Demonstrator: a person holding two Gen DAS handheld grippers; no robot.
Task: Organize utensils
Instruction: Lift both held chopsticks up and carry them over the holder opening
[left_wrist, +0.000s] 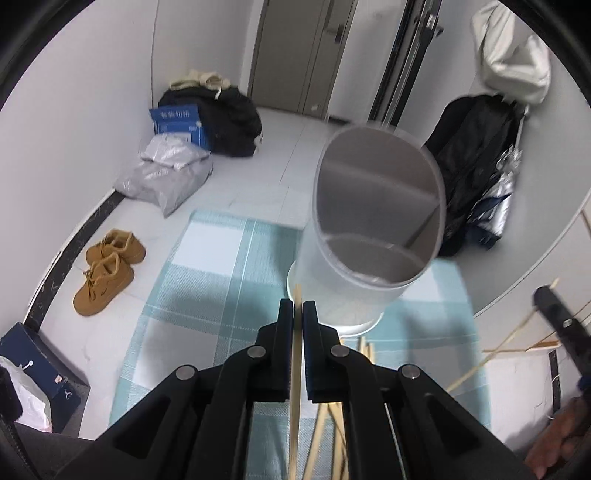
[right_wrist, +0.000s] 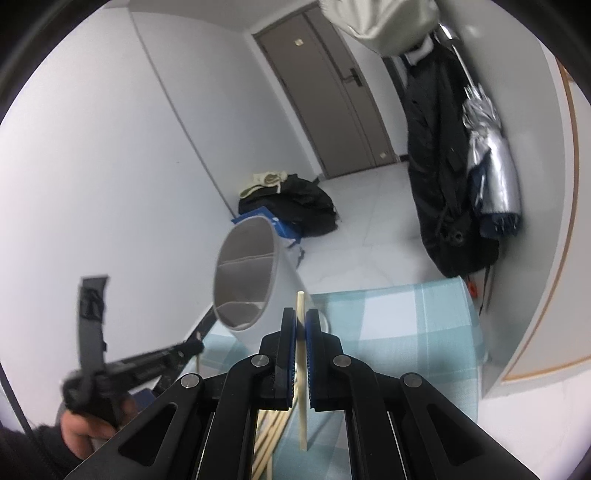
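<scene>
Presently, one chopstick (left_wrist: 294, 387) is pinched upright in the left claw (left_wrist: 298, 306), and another chopstick (right_wrist: 301, 354) is clamped in the right claw (right_wrist: 301, 314). Both are held near the open mouth of the white utensil holder (left_wrist: 369, 236), which stands on a checked cloth (left_wrist: 207, 280) over the desk. More loose chopsticks (left_wrist: 328, 435) are seen lying on the cloth below. A tip could be caught on the holder's rim if lowered off-centre, and the light holder might be tipped. Since each stick is gripped near one end, it may be swung or slipped out of the pads.
</scene>
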